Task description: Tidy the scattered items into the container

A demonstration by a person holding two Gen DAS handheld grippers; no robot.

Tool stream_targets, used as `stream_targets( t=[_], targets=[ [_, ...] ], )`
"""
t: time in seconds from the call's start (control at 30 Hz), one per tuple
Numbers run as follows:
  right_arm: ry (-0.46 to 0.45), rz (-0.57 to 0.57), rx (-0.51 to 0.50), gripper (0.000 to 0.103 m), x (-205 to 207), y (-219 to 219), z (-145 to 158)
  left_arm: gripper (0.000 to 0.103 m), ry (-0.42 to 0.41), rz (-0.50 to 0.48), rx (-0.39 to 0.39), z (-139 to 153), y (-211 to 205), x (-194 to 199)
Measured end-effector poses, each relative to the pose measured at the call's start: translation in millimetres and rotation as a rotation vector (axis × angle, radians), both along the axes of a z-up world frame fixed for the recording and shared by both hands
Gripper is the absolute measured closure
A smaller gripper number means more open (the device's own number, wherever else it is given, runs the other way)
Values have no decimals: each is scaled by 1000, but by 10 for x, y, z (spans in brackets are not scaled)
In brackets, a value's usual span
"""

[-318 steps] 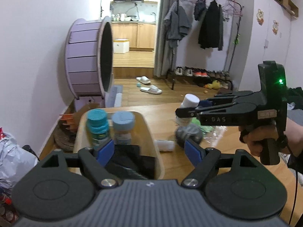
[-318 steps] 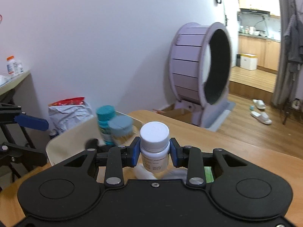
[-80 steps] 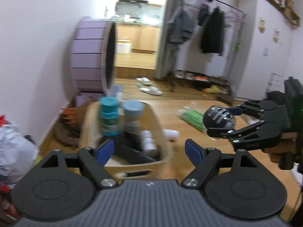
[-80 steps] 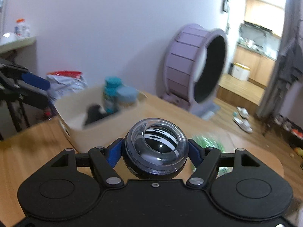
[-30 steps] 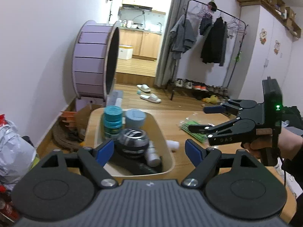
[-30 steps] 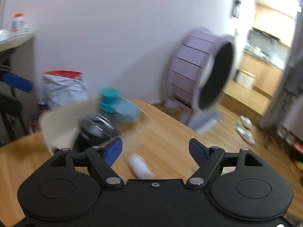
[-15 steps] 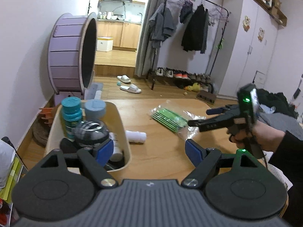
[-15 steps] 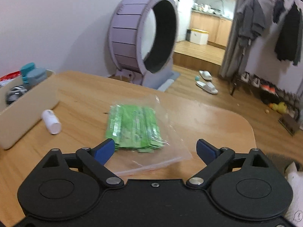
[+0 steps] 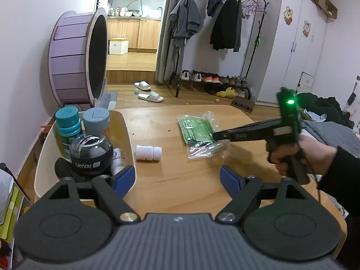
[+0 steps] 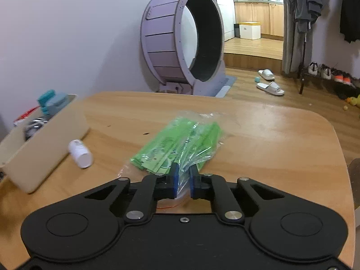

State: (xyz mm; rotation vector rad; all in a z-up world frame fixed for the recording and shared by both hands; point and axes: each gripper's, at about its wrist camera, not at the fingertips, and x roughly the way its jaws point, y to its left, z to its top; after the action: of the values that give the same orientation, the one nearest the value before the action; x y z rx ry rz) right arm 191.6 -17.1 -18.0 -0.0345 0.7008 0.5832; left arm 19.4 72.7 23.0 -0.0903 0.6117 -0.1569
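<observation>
A lived-in home: a clothes rack [image 9: 225, 22] with coats at 12 o'clock, shoes [image 9: 211, 78] beneath, slippers [image 9: 148, 91] on wood flooring, a kitchen [image 9: 132, 22] at 11 o'clock, a purple pet wheel [image 10: 182, 38].

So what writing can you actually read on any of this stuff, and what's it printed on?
"Umay": on the black band of the clear-domed ball in the beige container.
Small white bottle lying on the table: label too small to read.
Green packets in the clear bag: print blurred.
Teal-capped bottle: label unreadable.
Right gripper: side lettering blurred.
</observation>
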Motion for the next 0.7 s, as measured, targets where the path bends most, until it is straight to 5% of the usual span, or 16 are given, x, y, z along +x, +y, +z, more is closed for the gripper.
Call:
stream_targets(
  t=[0.4,0.57,0.7],
  targets=[
    [70,59,32,89,-790,-73,200,21,52,-36,3,-207,-190,77],
    [4,20,3,49,-1056,-243,340,21,70,-59,8,-297,-322,150],
    [-65,-3,-47,45,-970,-367,433,22,58,-71,39,-348,-449,254]
  ],
)
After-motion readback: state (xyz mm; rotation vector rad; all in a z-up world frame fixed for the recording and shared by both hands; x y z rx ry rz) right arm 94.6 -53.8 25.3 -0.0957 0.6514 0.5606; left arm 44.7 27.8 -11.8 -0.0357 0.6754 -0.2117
